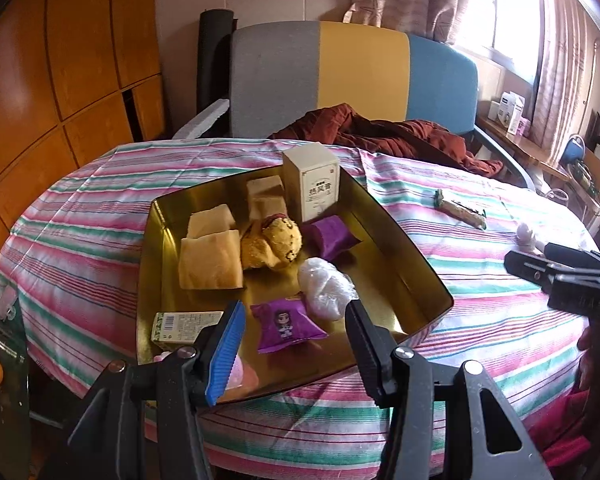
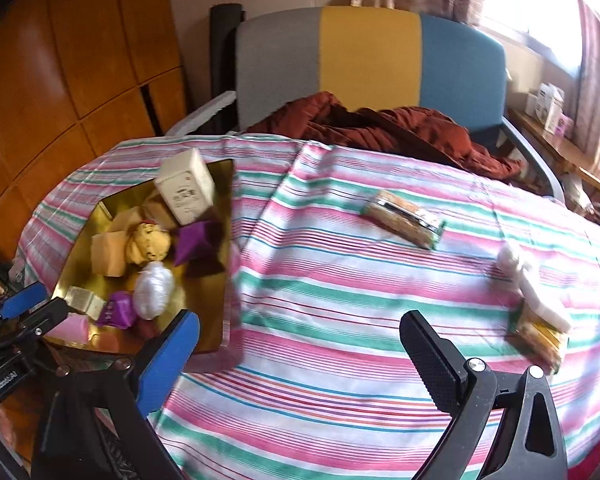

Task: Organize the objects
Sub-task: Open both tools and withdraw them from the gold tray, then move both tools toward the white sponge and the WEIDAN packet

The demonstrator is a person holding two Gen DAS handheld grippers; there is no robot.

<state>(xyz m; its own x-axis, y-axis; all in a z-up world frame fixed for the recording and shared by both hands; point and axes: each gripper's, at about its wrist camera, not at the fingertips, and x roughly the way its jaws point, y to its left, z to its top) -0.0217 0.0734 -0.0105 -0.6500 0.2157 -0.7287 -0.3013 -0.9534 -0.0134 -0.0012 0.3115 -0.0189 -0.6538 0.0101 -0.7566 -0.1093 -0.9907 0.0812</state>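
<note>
Left claw: low centre of your left view, jaws parted with nothing between them, hanging over the near edge of the gold tray.
Right claw: bottom of your right view, jaws spread wide and empty above bare striped cloth; this view is blurred.
Gold metal tray: centre of the left view, on the round surface with the pink, green and white striped cloth; its near corner looks to overhang the edge.
Tray contents: purple snack packet nearest, then white crinkled plastic bundle, yellow wrapped cakes, and a tall cream carton upright at the far wall.
Still loose: long clear-wrapped cracker bar mid-surface, upper centre of the right view; white wrapped lump and yellow flat packet at the right edge, touching each other.
Risk, tray: if you lean the left claw on that near rim, the tray may tip or slide off.
Risk, carton: it stands tall and unsupported; dropping an item against it could topple it.
Risk, right edge: a hurried grab at the lump may nudge the packet off the surface.
</note>
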